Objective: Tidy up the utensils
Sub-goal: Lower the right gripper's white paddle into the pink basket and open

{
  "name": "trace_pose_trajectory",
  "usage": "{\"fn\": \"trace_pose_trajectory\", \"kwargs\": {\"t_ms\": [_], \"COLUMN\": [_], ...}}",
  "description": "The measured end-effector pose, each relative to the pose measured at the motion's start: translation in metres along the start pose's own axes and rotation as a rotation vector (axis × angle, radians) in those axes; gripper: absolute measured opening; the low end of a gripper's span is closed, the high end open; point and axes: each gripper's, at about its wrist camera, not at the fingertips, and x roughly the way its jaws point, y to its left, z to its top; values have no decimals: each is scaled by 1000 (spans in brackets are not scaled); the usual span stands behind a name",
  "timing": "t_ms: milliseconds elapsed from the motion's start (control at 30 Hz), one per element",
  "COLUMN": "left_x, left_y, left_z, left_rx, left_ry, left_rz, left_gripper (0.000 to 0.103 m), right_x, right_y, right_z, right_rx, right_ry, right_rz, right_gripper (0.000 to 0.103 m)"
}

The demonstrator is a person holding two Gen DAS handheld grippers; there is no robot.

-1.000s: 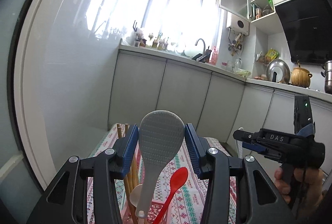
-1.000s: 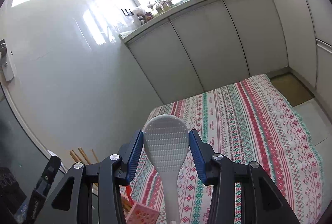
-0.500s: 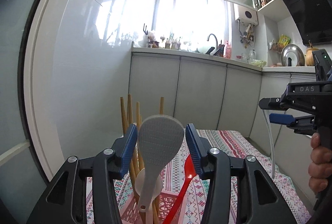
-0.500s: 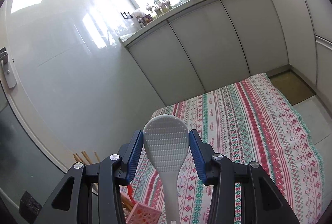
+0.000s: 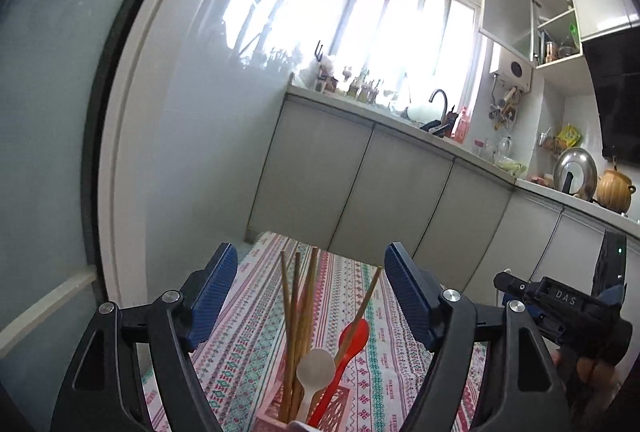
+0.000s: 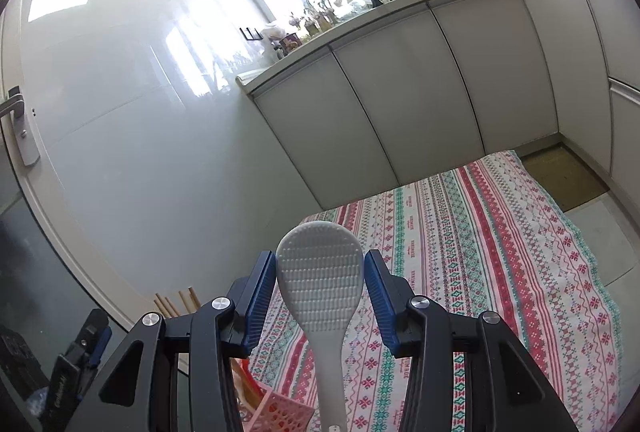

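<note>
Change: left gripper (image 5: 308,292) had let go of the rice paddle (image 6: 320,280) and spread wide, empty.
Hold: right gripper (image 6: 320,290) was clamped on the paddle, bowl up, above the pink basket (image 6: 276,414).
Risk: the long paddle might knock the chopsticks (image 5: 298,316) on the way in, probably tipping the basket.
Contents: chopsticks, red spoon (image 5: 346,352), white spoon (image 5: 314,378).

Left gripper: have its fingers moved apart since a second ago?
Yes. The left gripper has opened: both fingers sit farther outward from the chopsticks than before.
</note>
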Motion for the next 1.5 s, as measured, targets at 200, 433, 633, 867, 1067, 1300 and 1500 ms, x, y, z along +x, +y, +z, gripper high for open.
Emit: {"fn": "trace_pose_trajectory", "kwargs": {"t_ms": [200, 433, 633, 867, 1067, 1300, 1500], "left_x": [-7, 5, 12, 22, 26, 26, 25], "left_y": [45, 71, 83, 89, 89, 86, 81], "left_z": [17, 10, 12, 15, 19, 15, 15], "left_rx": [-138, -171, -210, -236, -230, -214, -201], "left_ry": [171, 333, 390, 424, 431, 435, 432], "left_rz": [81, 187, 213, 208, 191, 193, 190], "left_gripper": [80, 80, 80, 80, 80, 80, 80], "right_x": [-12, -4, 20, 50, 61, 55, 44], "right_y": [29, 67, 93, 101, 110, 108, 109], "right_z": [-10, -37, -68, -94, -106, -119, -123], "right_rx": [-4, -1, -2, 37, 25, 9, -18], "right_ry": [-54, -125, -167, -170, -165, -126, -104], "right_rz": [42, 25, -50, -108, -105, -97, -84], "right_gripper": [46, 46, 46, 46, 46, 46, 46]}}
